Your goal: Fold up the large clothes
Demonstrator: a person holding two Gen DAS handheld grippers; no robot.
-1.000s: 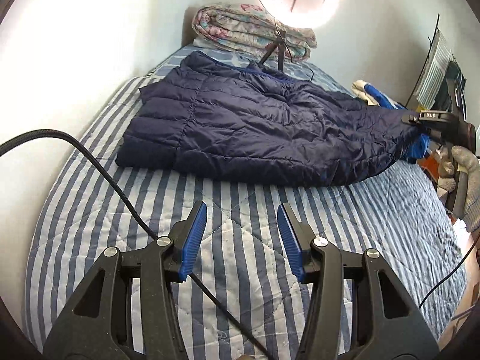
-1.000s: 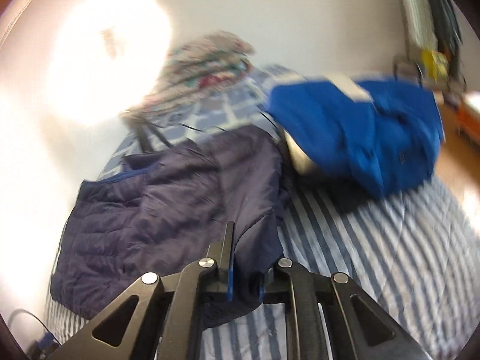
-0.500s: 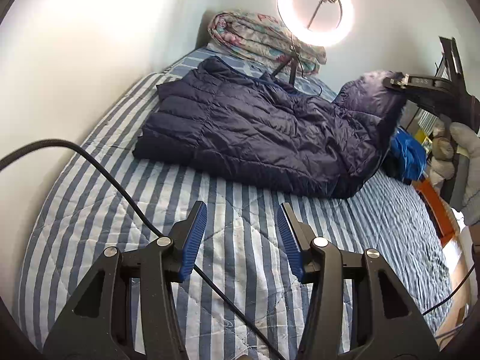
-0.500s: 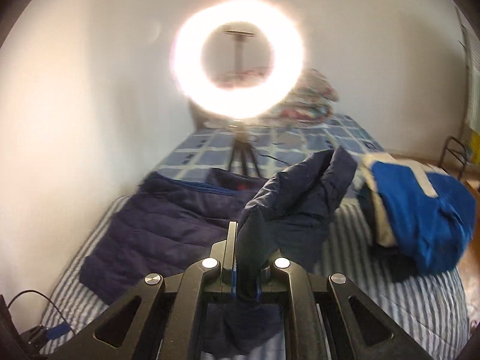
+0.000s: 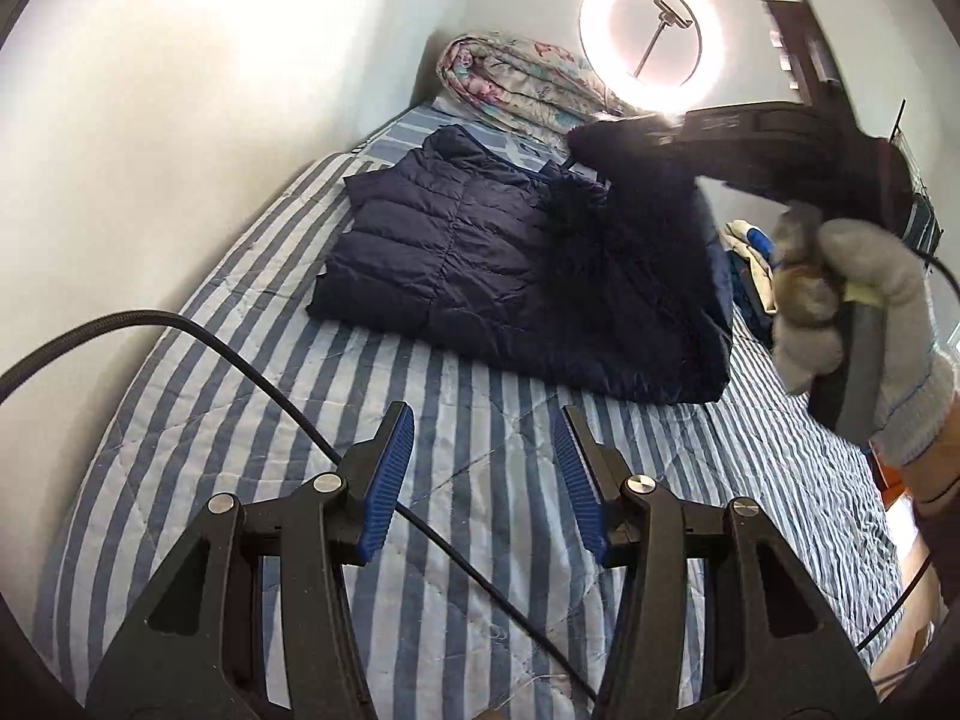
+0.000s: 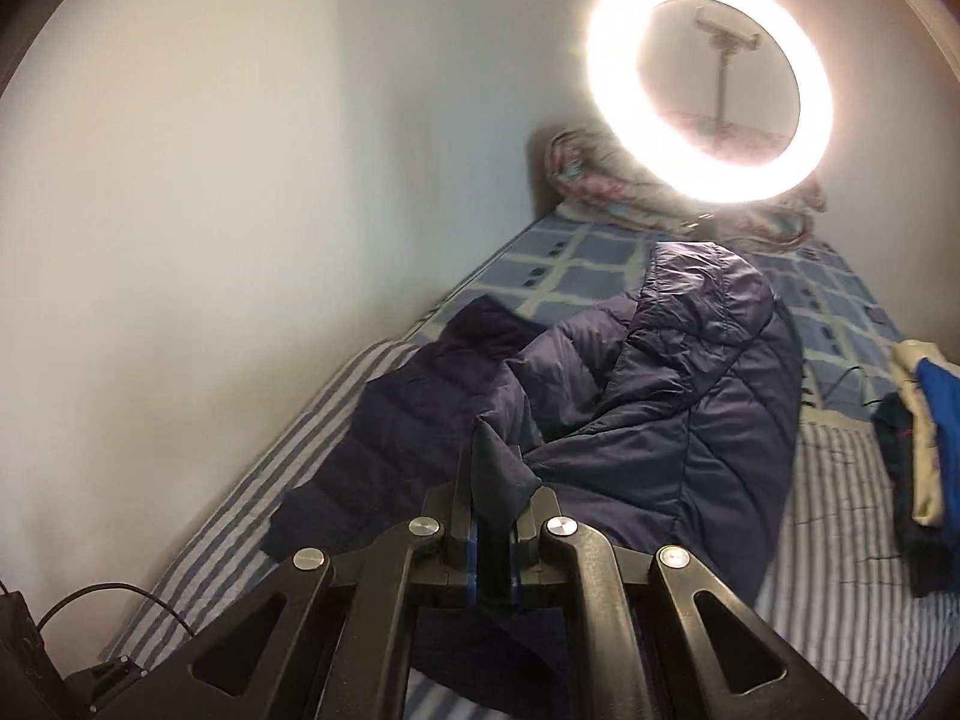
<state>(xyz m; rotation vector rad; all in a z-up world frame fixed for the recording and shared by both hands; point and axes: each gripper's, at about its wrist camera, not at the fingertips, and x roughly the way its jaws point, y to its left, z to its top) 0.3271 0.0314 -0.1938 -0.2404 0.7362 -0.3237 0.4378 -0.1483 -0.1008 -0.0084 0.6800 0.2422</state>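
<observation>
The right gripper [image 6: 493, 516], jaws clamped on a fold of the jacket [image 5: 480, 252], carries it toward 10 o'clock over the body lying along the bed [image 5: 252, 420], while the left gripper [image 5: 483, 468] hangs nearer the hem, jaws apart and empty.

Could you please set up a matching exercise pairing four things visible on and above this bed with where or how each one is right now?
Things:
1. navy quilted puffer jacket
2. left gripper
3. floral rolled quilt
4. blue and cream garment pile

States:
A. open and holding nothing, above the striped bedspread
B. at the head of the bed, beside the glowing ring light
C. one side lifted, pinched by the right gripper
D. at the far right edge of the bed in the right wrist view

Pairs: 1-C, 2-A, 3-B, 4-D
</observation>
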